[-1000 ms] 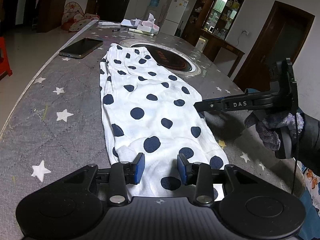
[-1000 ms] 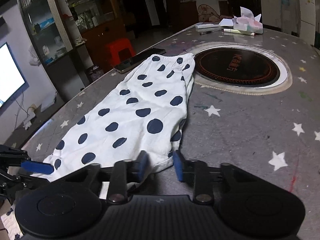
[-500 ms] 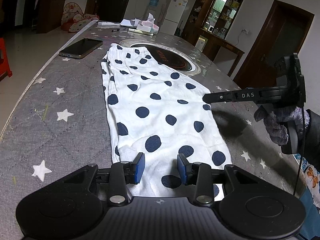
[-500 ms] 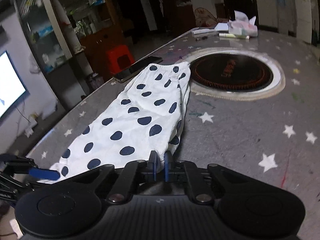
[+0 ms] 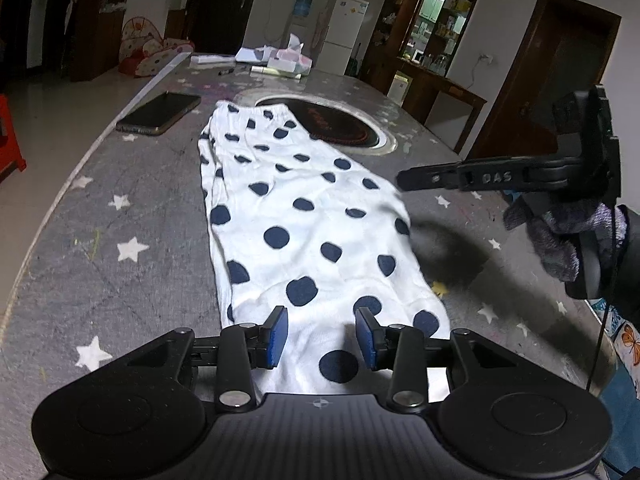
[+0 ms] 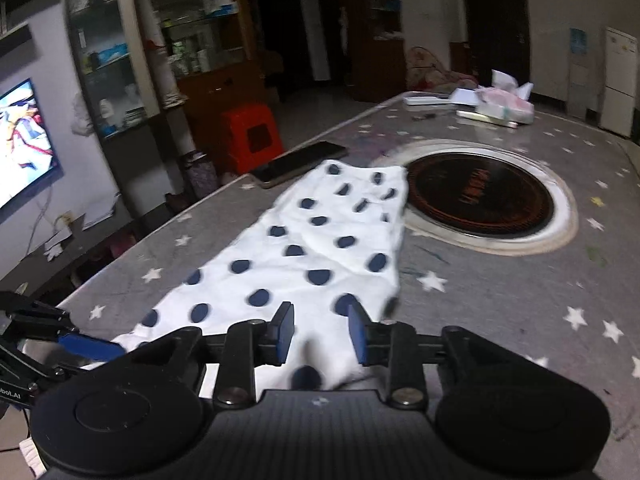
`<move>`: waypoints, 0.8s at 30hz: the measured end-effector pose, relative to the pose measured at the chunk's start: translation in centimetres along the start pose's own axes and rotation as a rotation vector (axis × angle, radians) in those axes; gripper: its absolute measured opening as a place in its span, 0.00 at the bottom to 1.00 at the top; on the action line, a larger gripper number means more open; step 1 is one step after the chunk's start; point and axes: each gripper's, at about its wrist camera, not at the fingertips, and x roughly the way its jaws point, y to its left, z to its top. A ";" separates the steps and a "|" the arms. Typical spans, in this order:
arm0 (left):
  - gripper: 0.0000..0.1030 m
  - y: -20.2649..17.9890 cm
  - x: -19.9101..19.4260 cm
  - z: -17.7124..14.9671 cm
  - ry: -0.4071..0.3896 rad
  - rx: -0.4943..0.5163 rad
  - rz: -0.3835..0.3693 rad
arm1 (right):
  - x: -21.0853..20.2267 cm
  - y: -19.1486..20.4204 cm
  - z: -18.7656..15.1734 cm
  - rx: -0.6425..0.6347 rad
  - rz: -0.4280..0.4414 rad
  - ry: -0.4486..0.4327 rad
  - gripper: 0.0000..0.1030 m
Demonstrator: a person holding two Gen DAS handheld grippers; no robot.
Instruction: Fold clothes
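Room was dimly lit. White walls [image 5: 496, 12] at upper right of the left wrist view; a brown door [image 5: 560, 72] beside a wooden glass-fronted cabinet [image 5: 432, 28]. A white refrigerator [image 5: 344, 32] stood at upper centre. In the right wrist view, a lit television [image 6: 24, 140] at left, an orange stool [image 6: 256, 136] beyond the grey star-patterned bench [image 6: 520, 300].

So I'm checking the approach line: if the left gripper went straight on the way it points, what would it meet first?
Probably the polka-dot garment: the open left gripper looks along it, just above its near hem, though its height above the cloth is unclear.
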 end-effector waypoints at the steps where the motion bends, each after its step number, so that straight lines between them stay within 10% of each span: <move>1: 0.40 -0.2 -0.2 0.1 -0.004 0.005 -0.005 | 0.2 0.3 0.0 -0.002 0.016 0.004 0.30; 7: 0.42 -1.4 -0.3 0.0 0.000 0.029 -0.038 | 2.2 0.2 -0.3 0.098 0.156 0.037 0.30; 24: 0.43 -3.2 -0.3 -0.9 0.043 0.066 -0.105 | 3.6 0.2 -1.5 0.092 0.089 0.110 0.32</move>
